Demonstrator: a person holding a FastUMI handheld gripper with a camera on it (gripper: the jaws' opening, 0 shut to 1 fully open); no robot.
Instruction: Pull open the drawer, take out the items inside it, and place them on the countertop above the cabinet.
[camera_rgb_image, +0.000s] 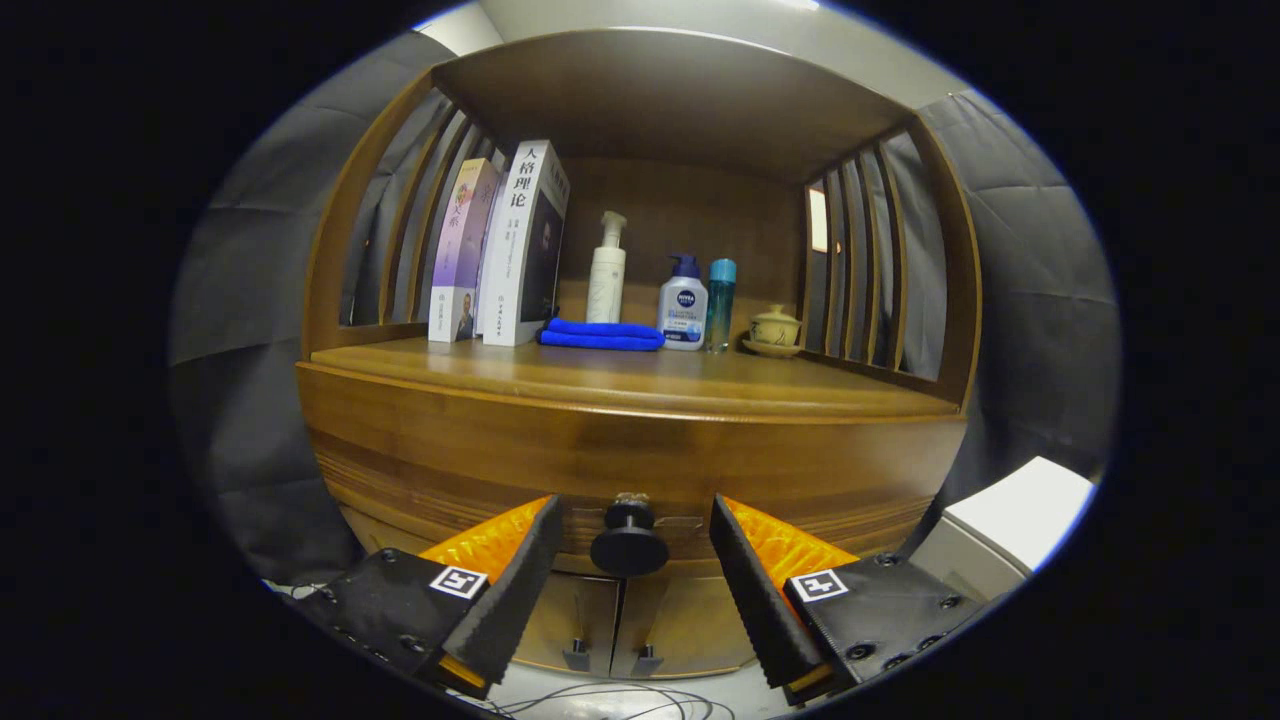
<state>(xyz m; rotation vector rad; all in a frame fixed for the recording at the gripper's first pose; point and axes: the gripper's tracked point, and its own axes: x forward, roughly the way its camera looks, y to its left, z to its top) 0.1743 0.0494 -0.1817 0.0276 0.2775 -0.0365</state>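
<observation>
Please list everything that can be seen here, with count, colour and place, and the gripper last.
cabinet: one, brown wood, ahead of the fingers
drawer knob: one, black, between the fingers, untouched
books: at least two, white and purple, upright, countertop left
cloth: one, blue, folded, beside the books
pump bottles: two, white, behind the cloth
slim bottle: one, teal, right of the pumps
lidded cup: one, cream, on a saucer, far right
gripper: one, fingers open either side of the knob
</observation>
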